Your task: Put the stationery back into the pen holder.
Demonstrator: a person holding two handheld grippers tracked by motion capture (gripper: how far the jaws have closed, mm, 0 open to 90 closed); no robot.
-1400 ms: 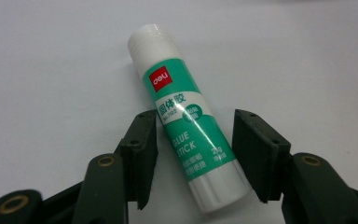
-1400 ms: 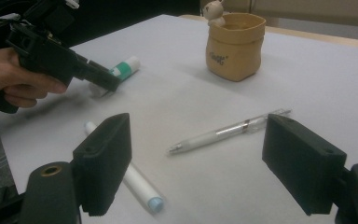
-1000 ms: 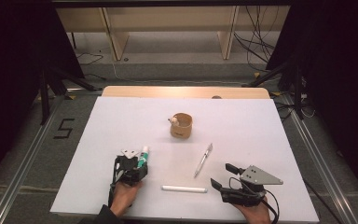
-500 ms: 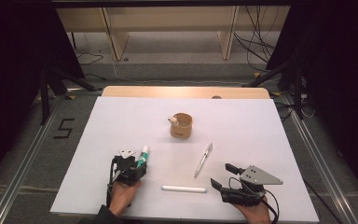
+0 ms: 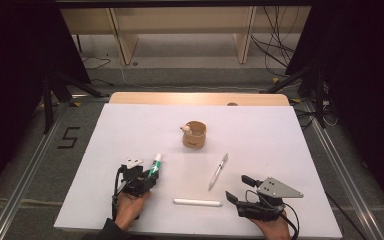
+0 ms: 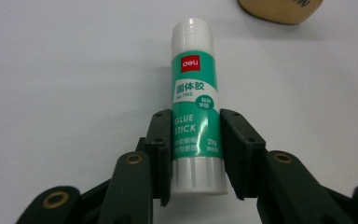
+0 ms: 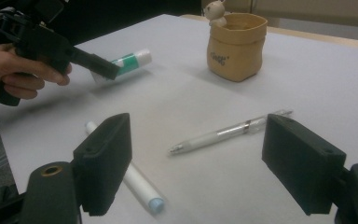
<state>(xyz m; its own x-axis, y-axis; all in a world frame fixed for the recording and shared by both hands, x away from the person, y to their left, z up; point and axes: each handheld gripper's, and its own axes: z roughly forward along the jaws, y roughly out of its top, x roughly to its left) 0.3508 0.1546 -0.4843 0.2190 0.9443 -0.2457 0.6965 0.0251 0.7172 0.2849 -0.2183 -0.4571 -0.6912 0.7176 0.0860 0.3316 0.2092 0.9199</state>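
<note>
A green and white glue stick [image 6: 193, 93] lies along the white table top, cap pointing away from me. My left gripper [image 6: 195, 140] is shut on its lower half, one black pad pressed to each side. In the high view this glue stick [image 5: 155, 164] sits at the near left, with the left gripper [image 5: 149, 176] just behind it. My right gripper [image 7: 205, 158] stands wide open with nothing between its pads, low at the near right [image 5: 237, 188]. From there the left gripper [image 7: 103, 70] shows holding the glue stick [image 7: 129, 60].
A clear pen [image 5: 218, 171] lies ahead of the right gripper, and a white marker [image 5: 197, 202] lies crosswise to its left. A tan cup [image 5: 194, 136] with a small bear figure on its rim stands mid-table. The white sheet [image 5: 280, 140] covers the table.
</note>
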